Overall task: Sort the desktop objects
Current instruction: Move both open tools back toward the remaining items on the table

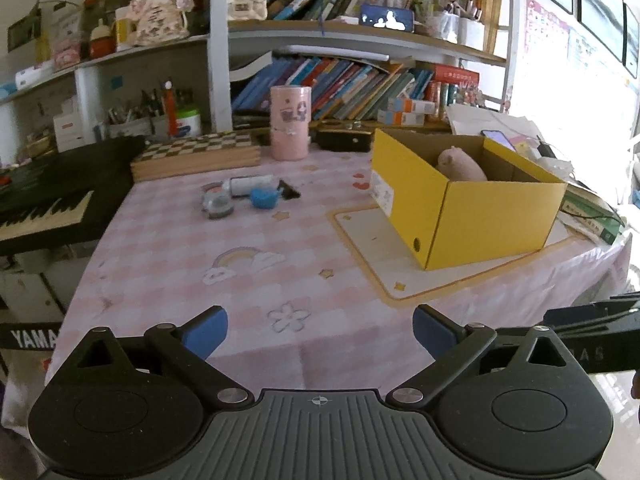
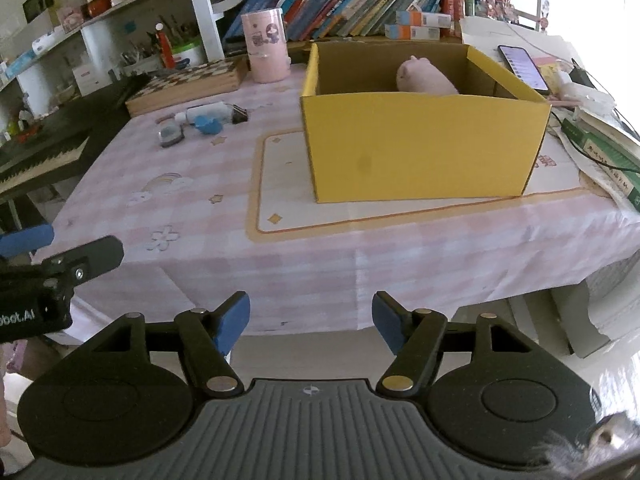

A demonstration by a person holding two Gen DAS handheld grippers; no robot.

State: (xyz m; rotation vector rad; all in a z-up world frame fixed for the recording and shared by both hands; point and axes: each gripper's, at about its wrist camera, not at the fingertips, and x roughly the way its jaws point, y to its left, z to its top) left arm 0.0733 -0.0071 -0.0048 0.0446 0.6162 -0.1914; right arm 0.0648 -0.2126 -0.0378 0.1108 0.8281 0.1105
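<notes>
1. Bottom of both frames: left gripper (image 1: 320, 330) and right gripper (image 2: 311, 320) hang with jaws apart, holding nothing.
2. Centre right: a pink plush toy (image 1: 460, 164) already lies in the yellow box (image 1: 480, 220).
3. Upper left: small items (image 1: 248, 194) seemingly remain unsorted on the tablecloth (image 1: 180, 264).

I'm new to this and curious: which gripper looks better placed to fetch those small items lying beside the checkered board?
Probably the left gripper: open, empty, over the table, facing the small items. The right gripper, also open, faces the yellow box.
</notes>
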